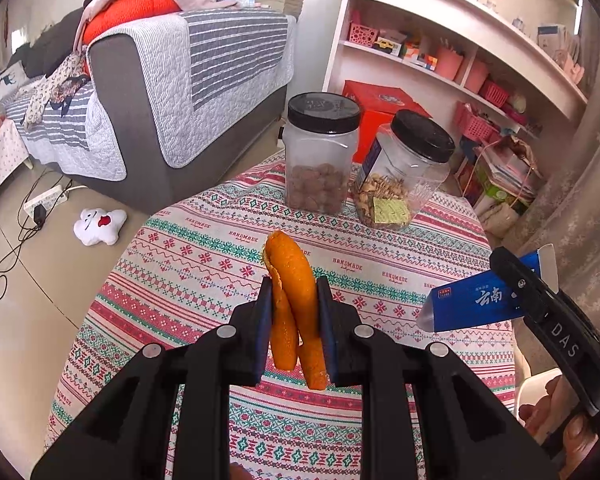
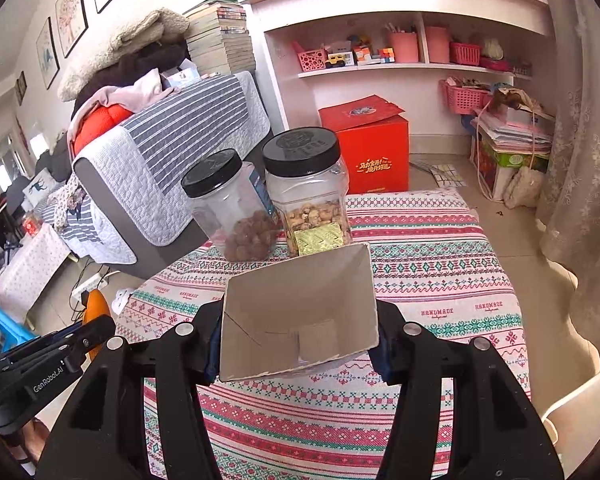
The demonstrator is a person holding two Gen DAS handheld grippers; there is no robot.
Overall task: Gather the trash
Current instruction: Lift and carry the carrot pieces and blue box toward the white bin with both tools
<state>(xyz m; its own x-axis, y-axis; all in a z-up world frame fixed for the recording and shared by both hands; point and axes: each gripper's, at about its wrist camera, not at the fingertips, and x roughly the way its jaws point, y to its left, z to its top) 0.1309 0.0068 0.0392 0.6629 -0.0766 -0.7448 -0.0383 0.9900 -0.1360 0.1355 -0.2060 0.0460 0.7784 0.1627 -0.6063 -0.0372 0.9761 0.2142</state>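
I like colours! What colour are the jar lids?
Black, both jar lids; clearest in the right wrist view.

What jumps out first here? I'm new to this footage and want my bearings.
A bright orange peel pinched in the left tool, above the patterned tablecloth. The right tool grips an open, empty blue carton. Behind both stand two black-lidded snack jars at the table's far edge.

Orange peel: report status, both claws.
Left claw shut on orange peel. Right claw shut on blue box, both above table. Nothing in the way.
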